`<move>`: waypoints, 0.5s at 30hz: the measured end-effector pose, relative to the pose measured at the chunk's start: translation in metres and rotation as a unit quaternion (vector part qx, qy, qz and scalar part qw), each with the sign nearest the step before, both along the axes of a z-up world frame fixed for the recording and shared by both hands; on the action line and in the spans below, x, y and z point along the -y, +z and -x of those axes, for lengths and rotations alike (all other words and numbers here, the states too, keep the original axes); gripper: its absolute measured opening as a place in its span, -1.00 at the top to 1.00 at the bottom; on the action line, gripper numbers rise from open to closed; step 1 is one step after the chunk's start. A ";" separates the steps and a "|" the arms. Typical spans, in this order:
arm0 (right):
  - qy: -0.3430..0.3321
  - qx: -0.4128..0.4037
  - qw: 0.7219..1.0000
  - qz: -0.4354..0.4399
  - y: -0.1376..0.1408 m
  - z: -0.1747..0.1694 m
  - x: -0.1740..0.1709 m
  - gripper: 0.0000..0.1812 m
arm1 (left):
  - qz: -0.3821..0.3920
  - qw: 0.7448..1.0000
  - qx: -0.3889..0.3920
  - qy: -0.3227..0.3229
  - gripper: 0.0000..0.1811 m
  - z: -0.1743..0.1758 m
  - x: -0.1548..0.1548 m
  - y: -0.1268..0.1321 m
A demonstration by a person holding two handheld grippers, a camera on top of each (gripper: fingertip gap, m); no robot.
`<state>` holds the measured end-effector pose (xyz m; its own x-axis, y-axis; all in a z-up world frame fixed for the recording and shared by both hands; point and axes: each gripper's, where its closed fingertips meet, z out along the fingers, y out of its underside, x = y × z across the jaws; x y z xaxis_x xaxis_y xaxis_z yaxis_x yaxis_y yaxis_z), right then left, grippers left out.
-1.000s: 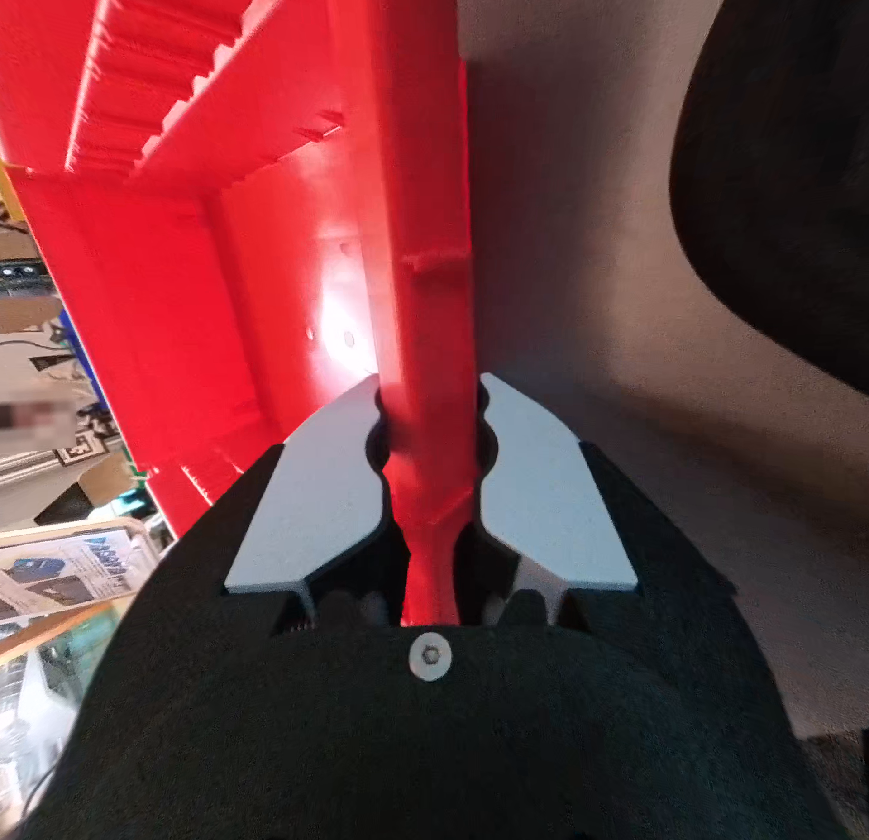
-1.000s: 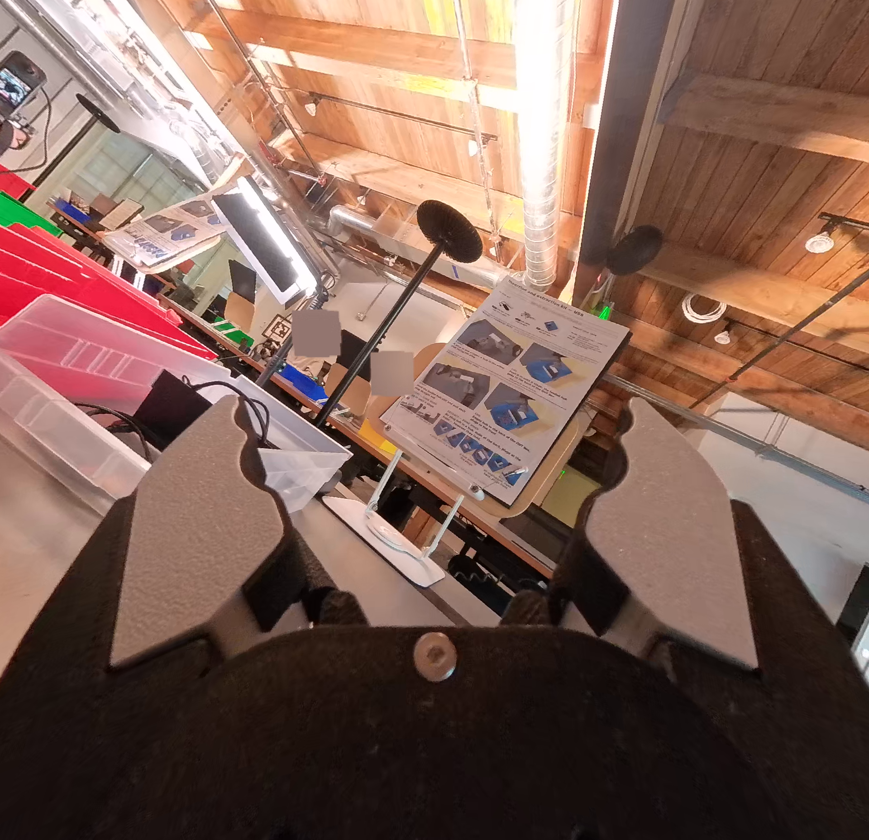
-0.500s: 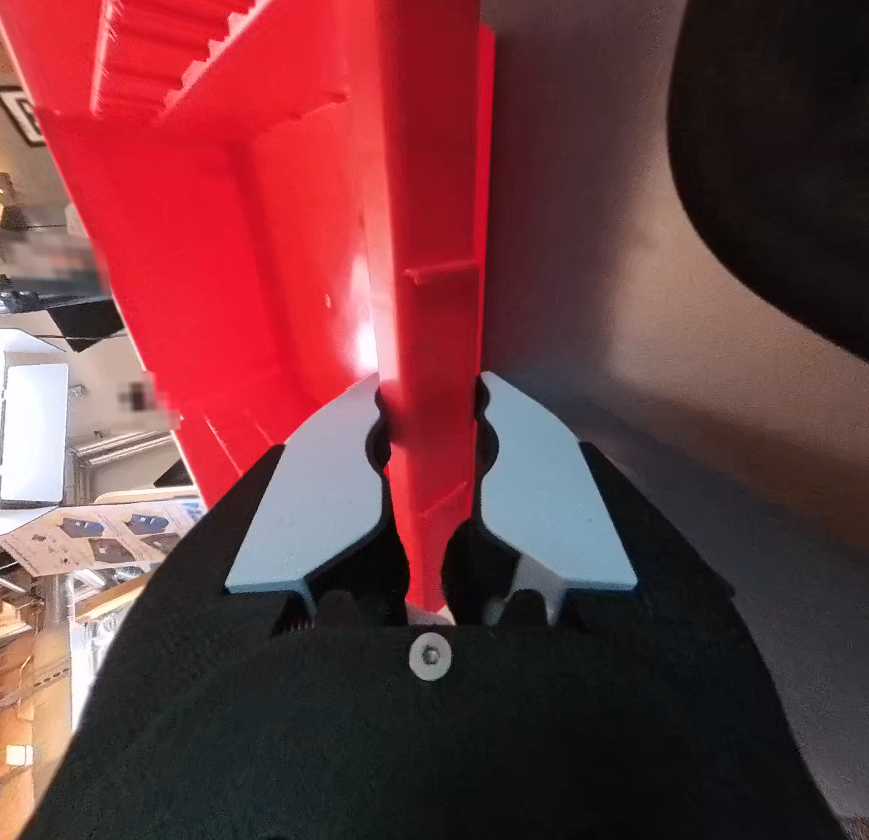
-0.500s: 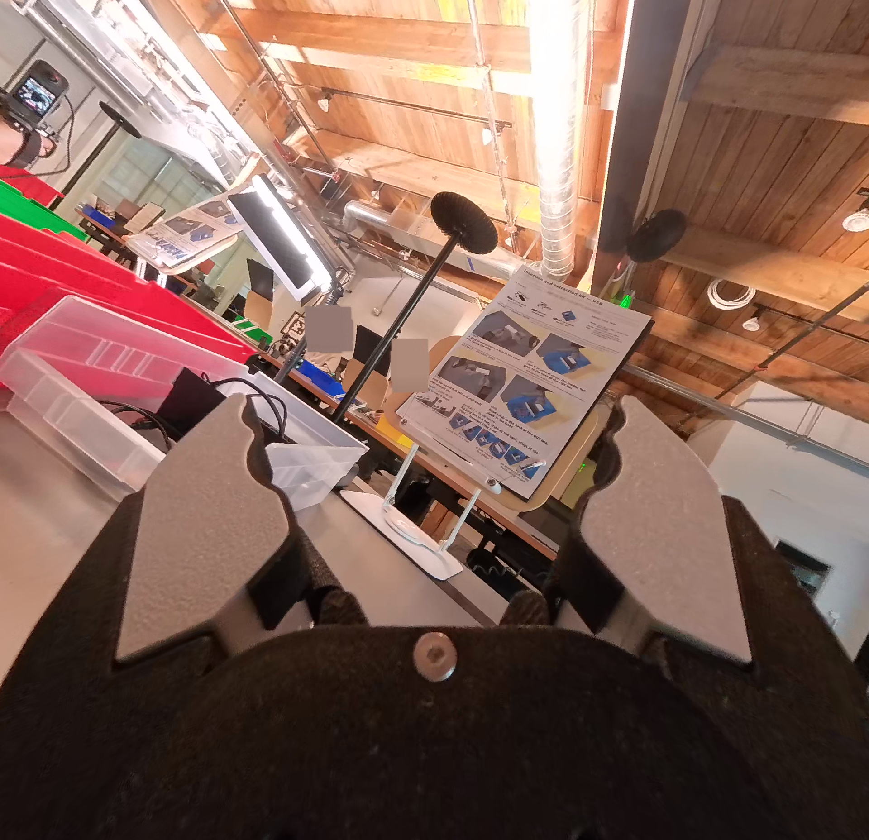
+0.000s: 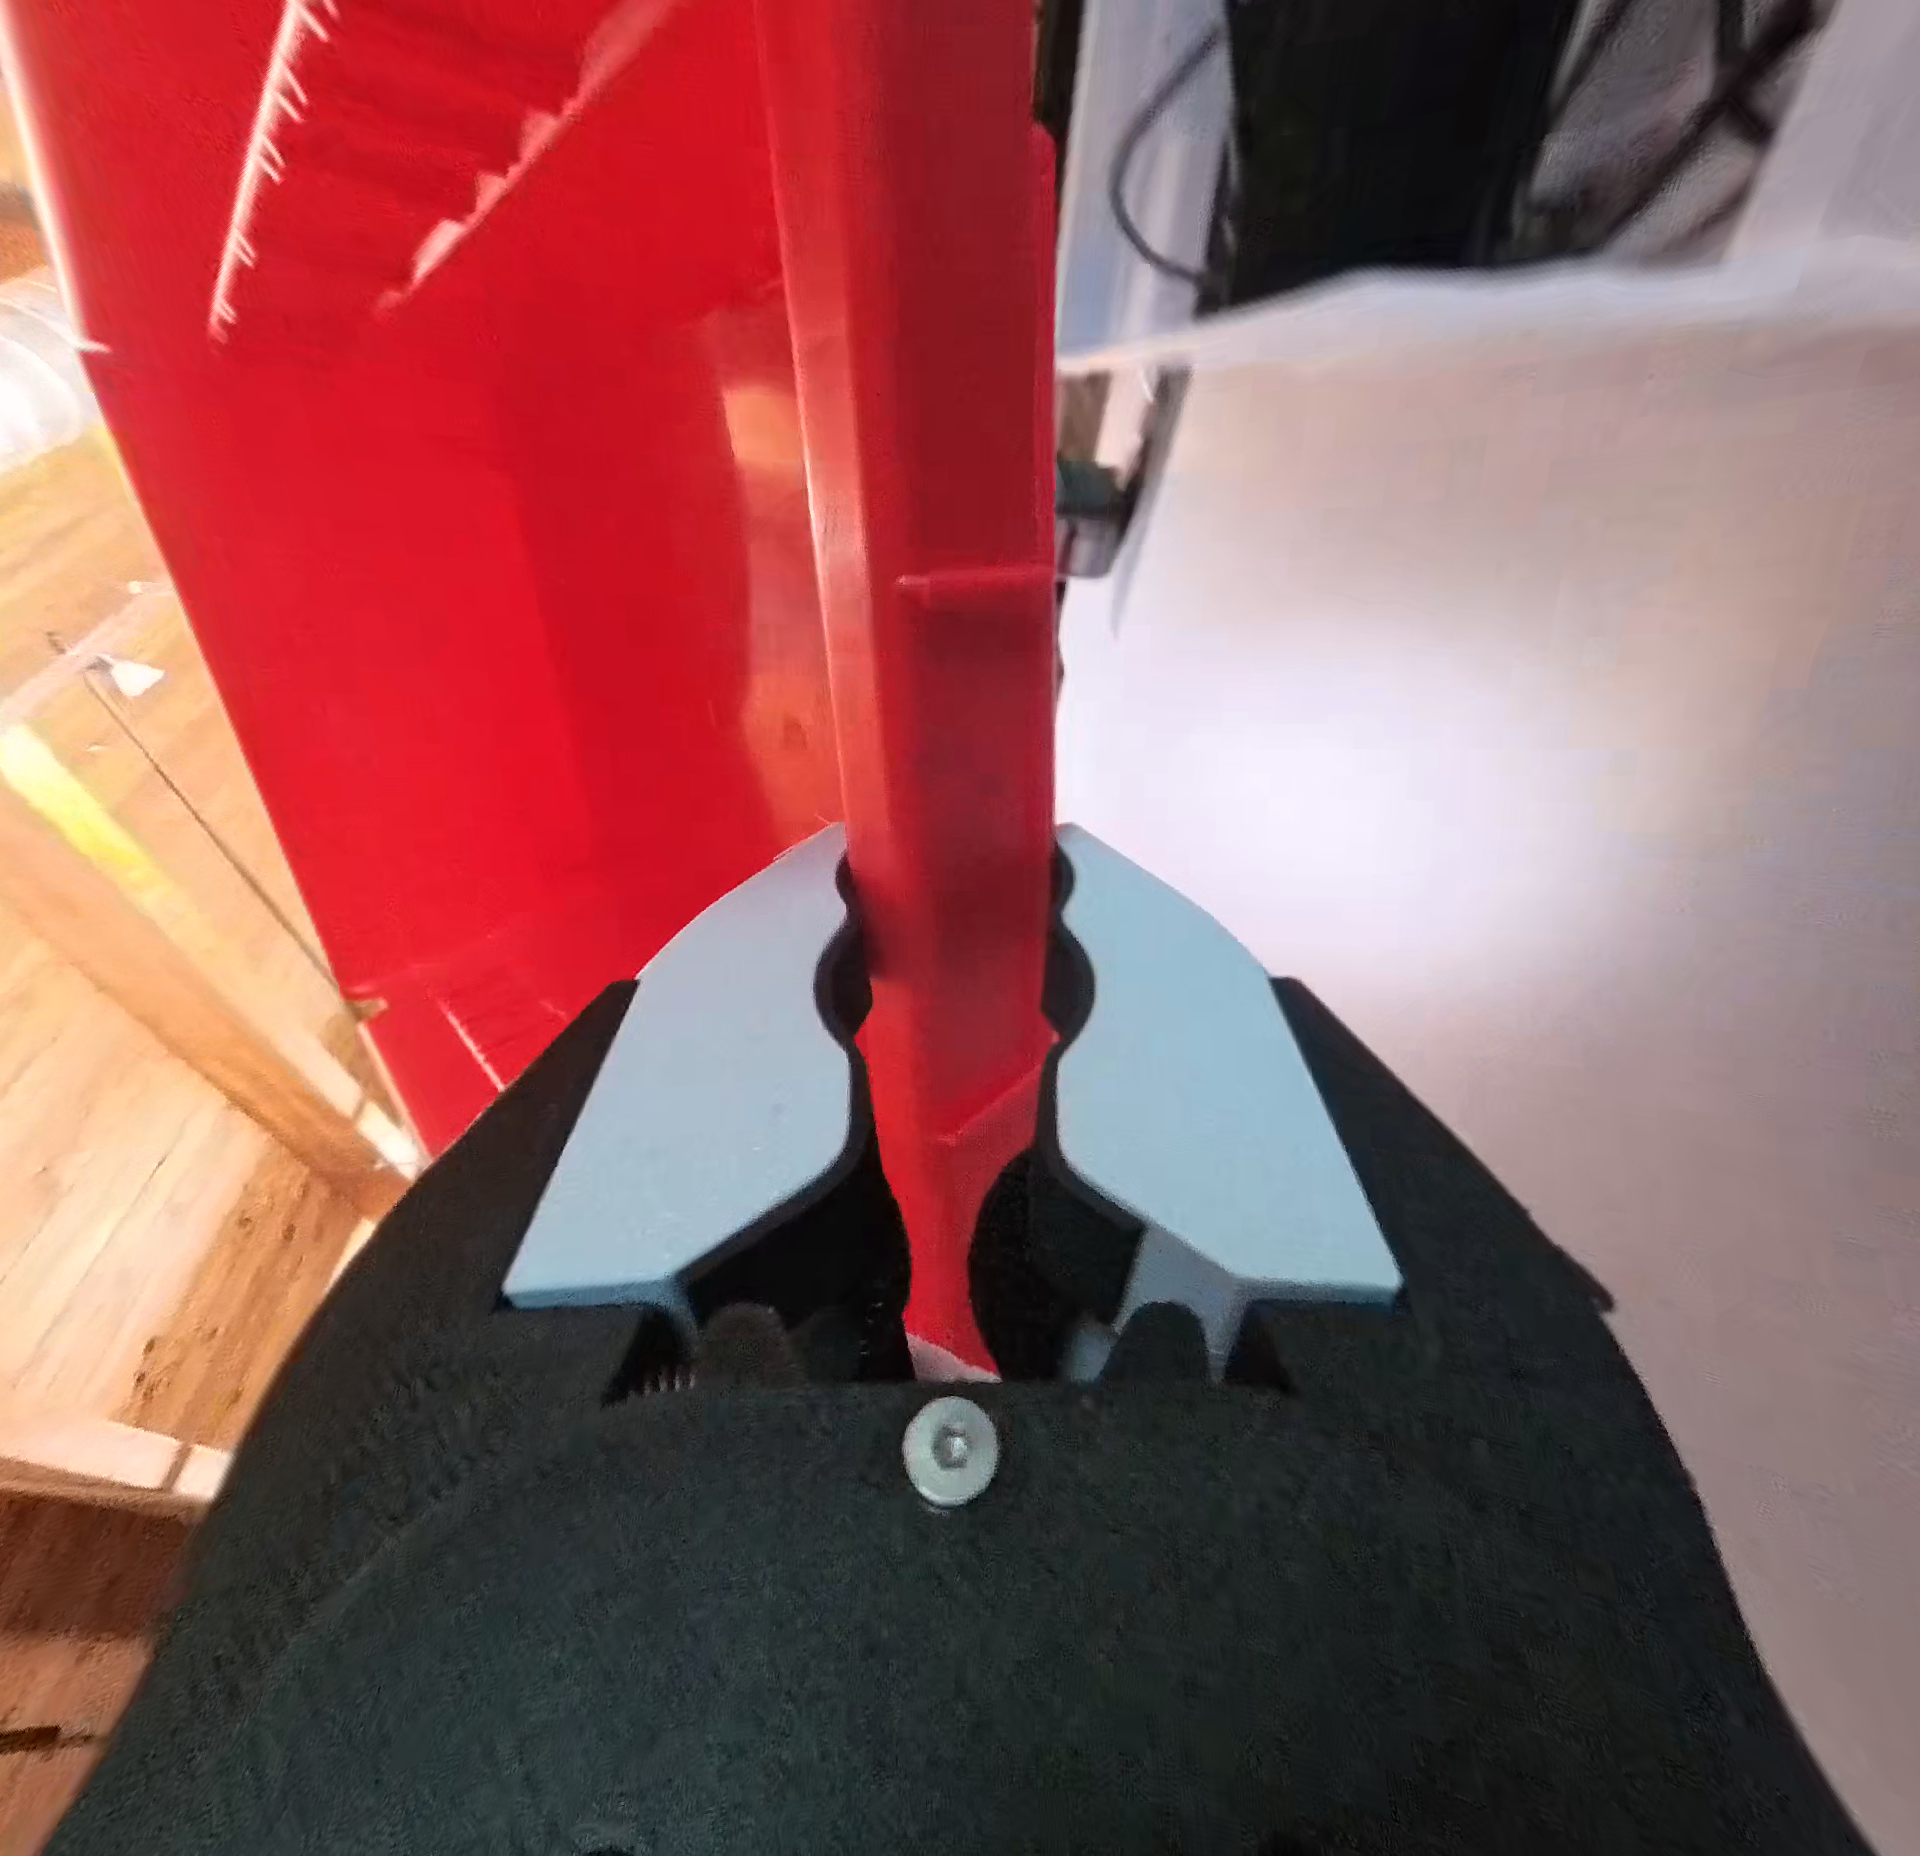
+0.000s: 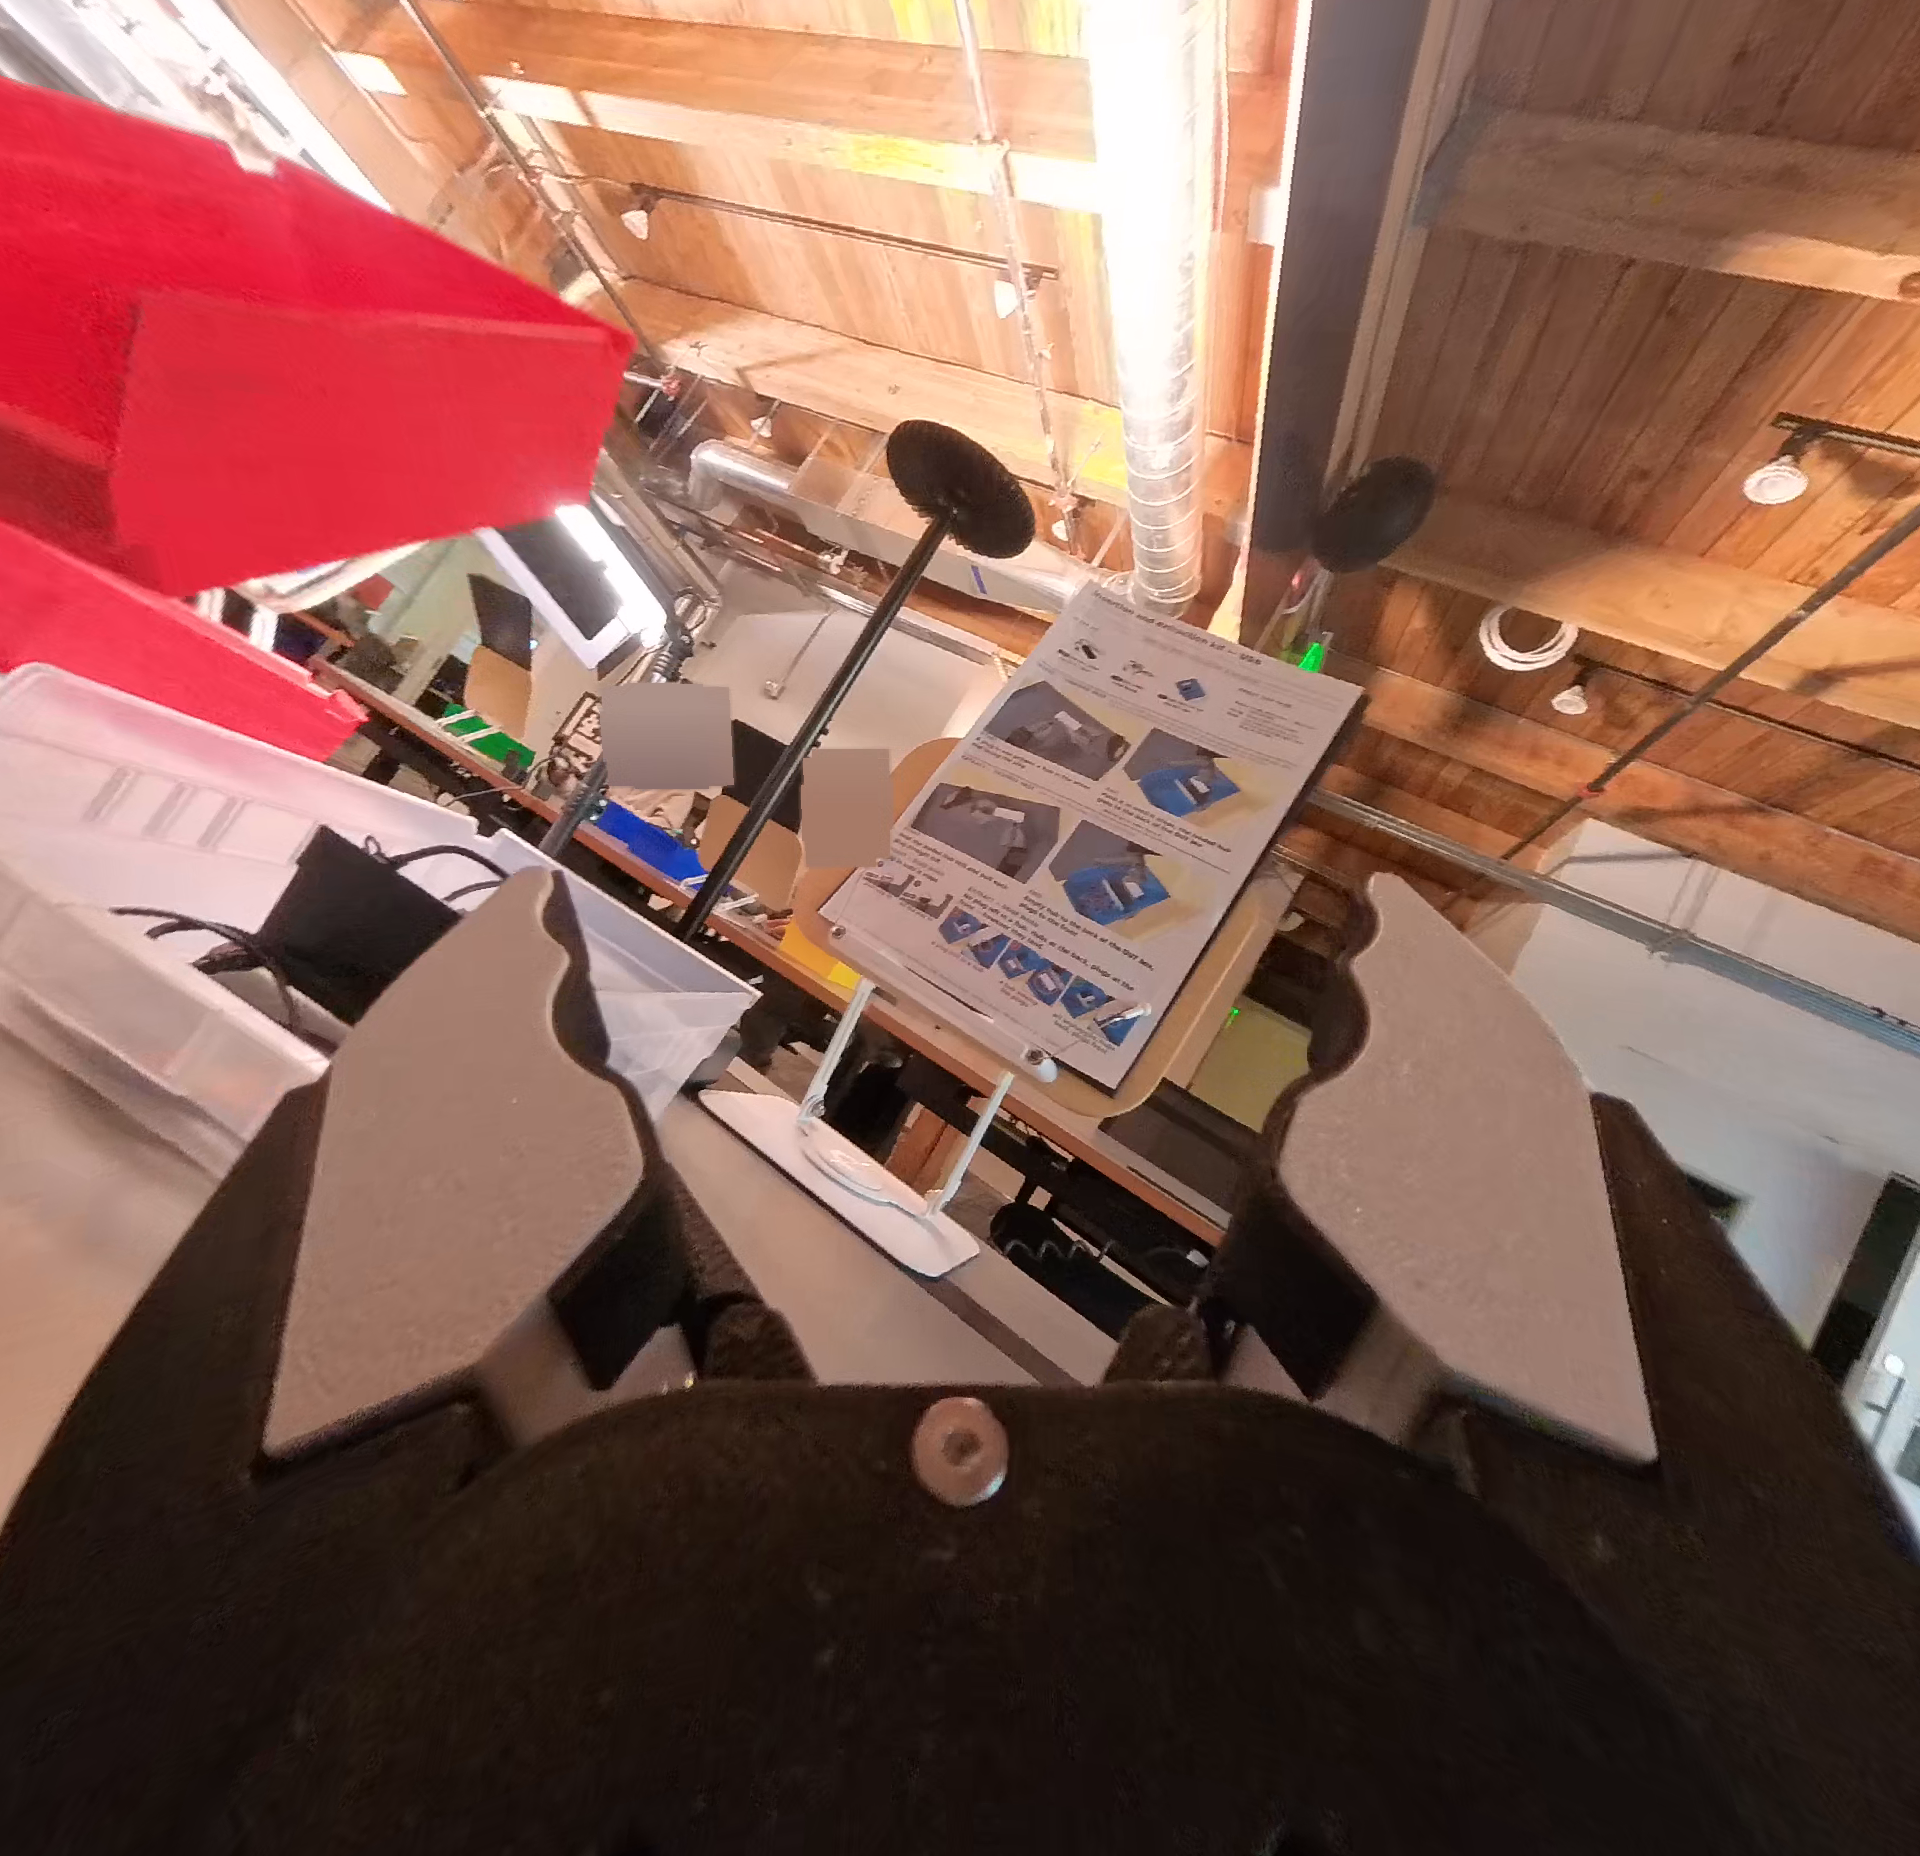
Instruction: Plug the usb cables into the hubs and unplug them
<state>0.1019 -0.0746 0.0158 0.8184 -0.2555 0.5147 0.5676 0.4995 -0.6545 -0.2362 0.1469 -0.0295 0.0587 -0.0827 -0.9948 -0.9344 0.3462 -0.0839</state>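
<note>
— Left gripper (image 5: 951, 871): what does it have?

— Both grey fingers (image 5: 717, 1079) are pressed against the wall of a red bin (image 5: 520, 559), one on each side of the rim, so the jaws are closed on it. The bin runs from the fingertips toward 12 o'clock and fills the frame from 10 to 12.

— And at 1 o'clock?

— A clear plastic bin (image 5: 1455, 300), with black cables (image 5: 1153, 144) and something dark inside it. That part is blurred, so I would only say it may be a hub.

— Right gripper (image 6: 956, 933)?

— Spread wide, nothing between its fingers. It points up at a wooden ceiling (image 6: 1558, 248).

— Where are the task's things there?

— At 9 o'clock, in a clear bin (image 6: 644, 996) on the grey table (image 6: 104, 1235): a black box-like thing (image 6: 343, 913) with black cable (image 6: 239, 959) looped beside it, just left of the left finger. I cannot tell whether any plug is seated.

— Anything else?

— The red bin (image 6: 343, 435) hangs in the air at 10 o'clock, above the clear one. At 1 o'clock an instruction sheet (image 6: 1101, 840) leans on a white stand (image 6: 862, 1183), and a black pole with a round disc (image 6: 956, 502) rises at 12.
</note>
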 end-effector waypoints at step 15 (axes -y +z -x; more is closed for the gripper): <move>-0.043 -0.086 0.986 -0.134 0.032 -0.040 0.049 -0.40 | 0.021 0.964 -0.007 -0.265 0.67 -0.224 0.116 0.027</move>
<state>0.1423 -0.1233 0.0482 0.8574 -0.4353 0.2745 0.5069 0.6221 -0.5967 -0.0117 0.0304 -0.0027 -0.0160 -0.1376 -0.9904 -0.6288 0.7715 -0.0970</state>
